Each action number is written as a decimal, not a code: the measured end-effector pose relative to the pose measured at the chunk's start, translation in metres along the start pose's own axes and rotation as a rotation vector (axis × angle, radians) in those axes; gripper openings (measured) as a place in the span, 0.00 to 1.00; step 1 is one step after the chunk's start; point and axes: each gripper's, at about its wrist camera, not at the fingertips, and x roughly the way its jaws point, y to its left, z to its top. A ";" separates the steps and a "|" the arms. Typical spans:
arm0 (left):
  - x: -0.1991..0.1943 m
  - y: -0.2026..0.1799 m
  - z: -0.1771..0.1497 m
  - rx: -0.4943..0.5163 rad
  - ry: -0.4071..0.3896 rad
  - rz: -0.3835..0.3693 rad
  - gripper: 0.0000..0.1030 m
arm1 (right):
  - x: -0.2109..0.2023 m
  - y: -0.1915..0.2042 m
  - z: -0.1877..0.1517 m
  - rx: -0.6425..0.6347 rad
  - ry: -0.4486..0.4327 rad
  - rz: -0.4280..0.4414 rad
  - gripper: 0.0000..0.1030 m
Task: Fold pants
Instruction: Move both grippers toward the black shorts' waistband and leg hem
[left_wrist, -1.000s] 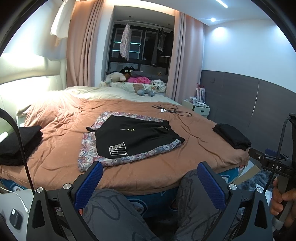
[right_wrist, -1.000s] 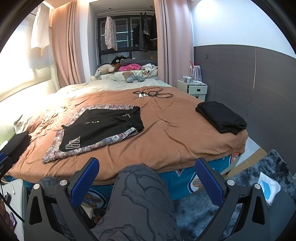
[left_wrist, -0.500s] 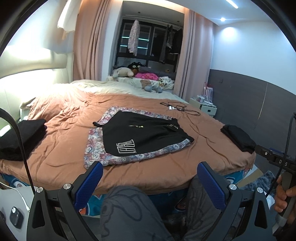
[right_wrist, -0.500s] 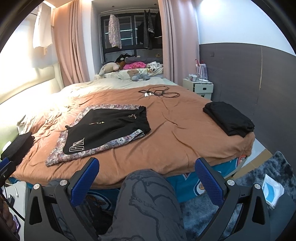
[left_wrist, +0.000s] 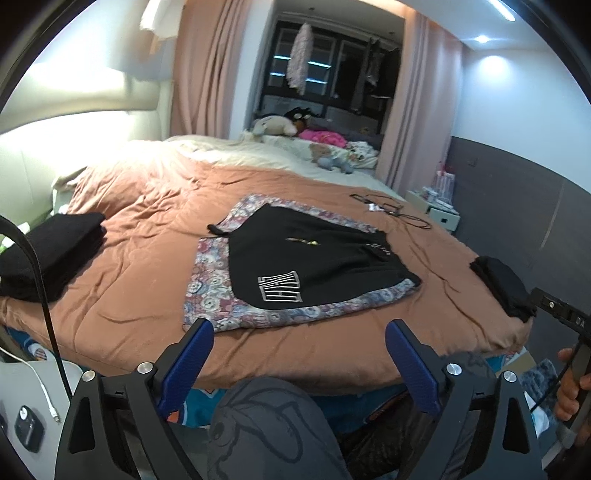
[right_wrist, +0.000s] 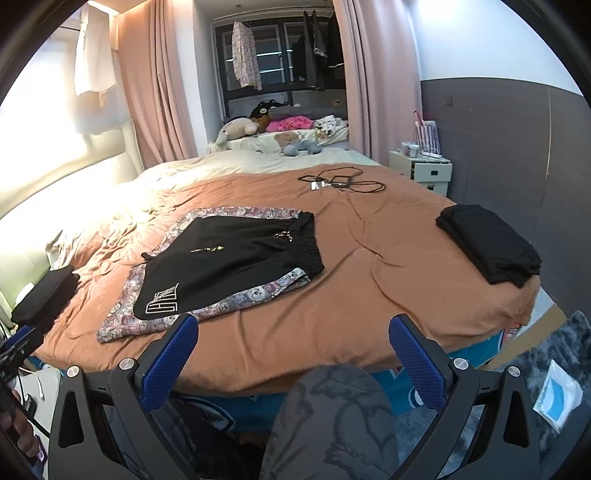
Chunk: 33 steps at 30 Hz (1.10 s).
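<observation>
Black shorts (left_wrist: 314, 258) with a white logo lie flat on a patterned floral garment (left_wrist: 214, 291) in the middle of the orange bedspread (left_wrist: 140, 236). The shorts (right_wrist: 236, 254) and the patterned garment (right_wrist: 136, 325) also show in the right wrist view. My left gripper (left_wrist: 299, 354) is open and empty, held before the bed's near edge, short of the clothes. My right gripper (right_wrist: 293, 350) is open and empty, also at the near edge, to the right of the shorts.
A folded black stack (left_wrist: 55, 247) lies at the bed's left edge and another (right_wrist: 487, 247) at its right edge. Cables (right_wrist: 340, 182) lie further back. Plush toys (right_wrist: 240, 129) sit at the far end. A white nightstand (right_wrist: 424, 171) stands at the right. My knee (right_wrist: 332, 413) is below.
Both grippers have risen and moved closer to the bed, so the clothes sit lower and larger in both views. Both stay open.
</observation>
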 end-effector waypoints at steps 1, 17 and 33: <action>0.004 0.003 0.001 -0.009 0.005 0.009 0.92 | 0.007 -0.004 0.001 0.002 0.006 0.008 1.00; 0.081 0.061 0.006 -0.160 0.130 0.081 0.92 | 0.098 -0.036 0.037 0.069 0.110 0.068 1.00; 0.140 0.123 -0.024 -0.452 0.302 0.044 0.71 | 0.180 -0.072 0.051 0.144 0.221 0.166 0.90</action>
